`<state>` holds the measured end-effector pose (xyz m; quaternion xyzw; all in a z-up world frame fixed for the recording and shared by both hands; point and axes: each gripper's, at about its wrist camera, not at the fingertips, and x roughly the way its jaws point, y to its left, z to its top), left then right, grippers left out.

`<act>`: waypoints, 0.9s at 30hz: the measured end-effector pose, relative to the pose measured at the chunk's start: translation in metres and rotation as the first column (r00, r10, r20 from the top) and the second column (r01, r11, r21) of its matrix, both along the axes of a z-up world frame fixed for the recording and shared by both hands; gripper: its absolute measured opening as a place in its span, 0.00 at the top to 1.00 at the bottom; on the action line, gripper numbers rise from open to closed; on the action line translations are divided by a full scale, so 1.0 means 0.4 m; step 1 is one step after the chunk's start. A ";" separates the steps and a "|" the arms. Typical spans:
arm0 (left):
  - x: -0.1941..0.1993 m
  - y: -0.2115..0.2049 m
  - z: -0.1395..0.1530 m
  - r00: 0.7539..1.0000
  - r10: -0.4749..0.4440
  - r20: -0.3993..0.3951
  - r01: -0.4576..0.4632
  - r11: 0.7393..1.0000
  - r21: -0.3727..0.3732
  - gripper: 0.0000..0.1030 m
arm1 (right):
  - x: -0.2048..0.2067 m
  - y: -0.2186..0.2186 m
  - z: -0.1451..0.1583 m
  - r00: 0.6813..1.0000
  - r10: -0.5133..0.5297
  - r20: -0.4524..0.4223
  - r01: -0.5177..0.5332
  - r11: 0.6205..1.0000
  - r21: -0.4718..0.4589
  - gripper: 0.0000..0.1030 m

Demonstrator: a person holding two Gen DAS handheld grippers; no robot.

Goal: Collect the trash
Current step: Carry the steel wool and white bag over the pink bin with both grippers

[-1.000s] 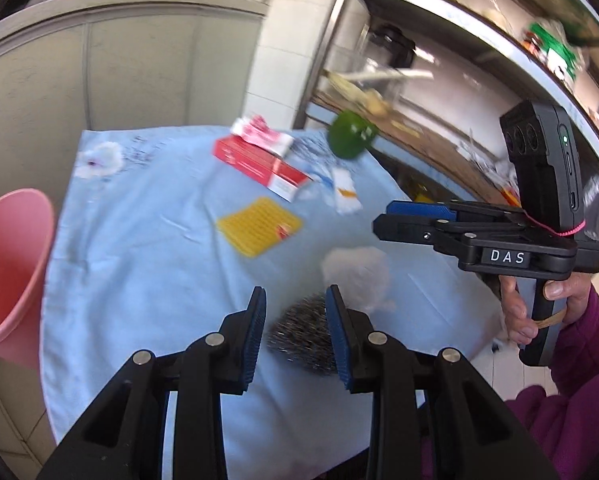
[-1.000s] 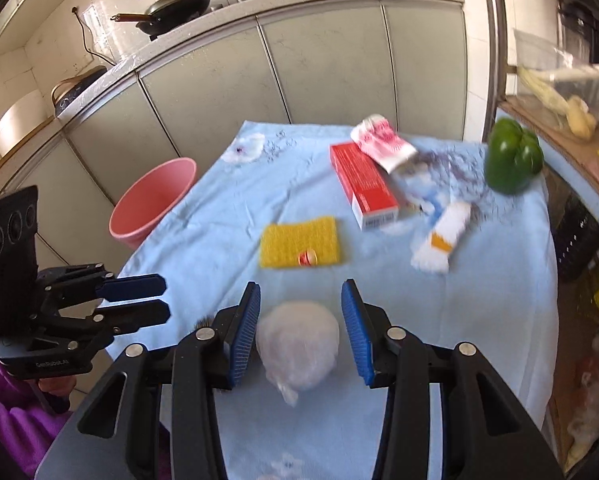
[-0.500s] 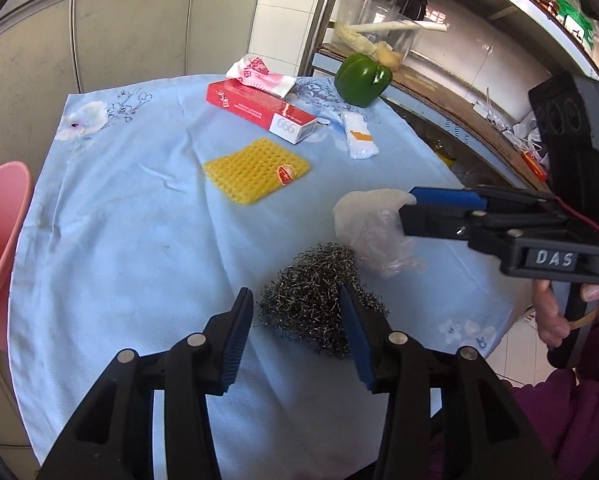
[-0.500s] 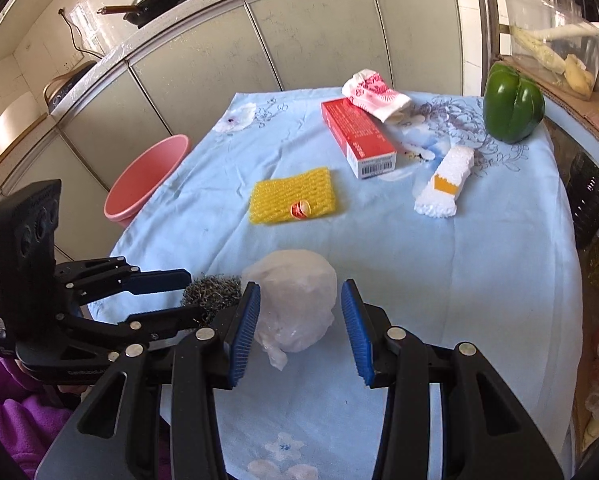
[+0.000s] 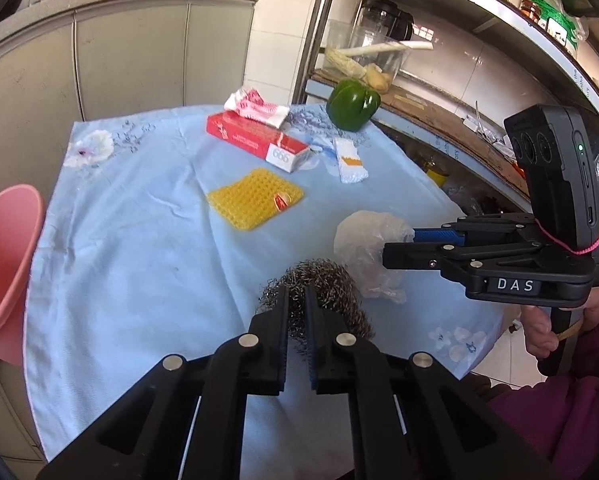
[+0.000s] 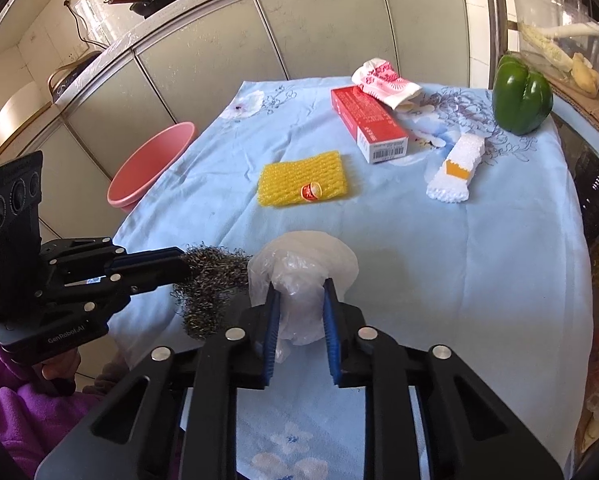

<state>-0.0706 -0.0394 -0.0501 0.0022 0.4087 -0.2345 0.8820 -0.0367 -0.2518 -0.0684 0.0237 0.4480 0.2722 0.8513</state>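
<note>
My left gripper (image 5: 296, 294) is shut on a grey steel wool scrubber (image 5: 327, 280) near the table's front edge; it also shows in the right wrist view (image 6: 209, 276). My right gripper (image 6: 299, 292) is shut on a crumpled clear plastic bag (image 6: 303, 256), which also shows in the left wrist view (image 5: 365, 236). Both items sit low over the blue tablecloth (image 6: 439, 248). A pink basin (image 6: 151, 164) stands beside the table's left edge.
On the cloth lie a yellow foam net (image 6: 301, 184), a red carton (image 6: 369, 124), a pink-and-white wrapper (image 6: 385, 82), a white foam piece (image 6: 455, 168) and a green pepper (image 6: 521, 98). Cabinets stand behind; a metal shelf rack (image 5: 439, 112) stands to the right.
Both grippers have closed: the left onto the steel wool, the right onto the plastic bag. Both were open around these items half a second ago.
</note>
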 end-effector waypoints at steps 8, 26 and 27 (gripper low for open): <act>-0.013 0.099 0.075 0.982 0.154 0.106 -0.149 0.988 -0.049 0.94 | 0.004 0.022 0.060 0.997 0.010 0.077 -0.011 1.000 0.009 0.82; 0.016 0.528 0.165 0.721 0.655 0.225 -0.653 0.752 -0.095 0.94 | 0.179 0.509 0.193 0.917 0.352 0.187 -0.368 0.928 0.060 0.82; 0.022 0.538 0.158 0.714 0.663 0.226 -0.664 0.743 -0.081 0.94 | 0.190 0.539 0.190 0.915 0.362 0.180 -0.378 0.924 0.065 0.82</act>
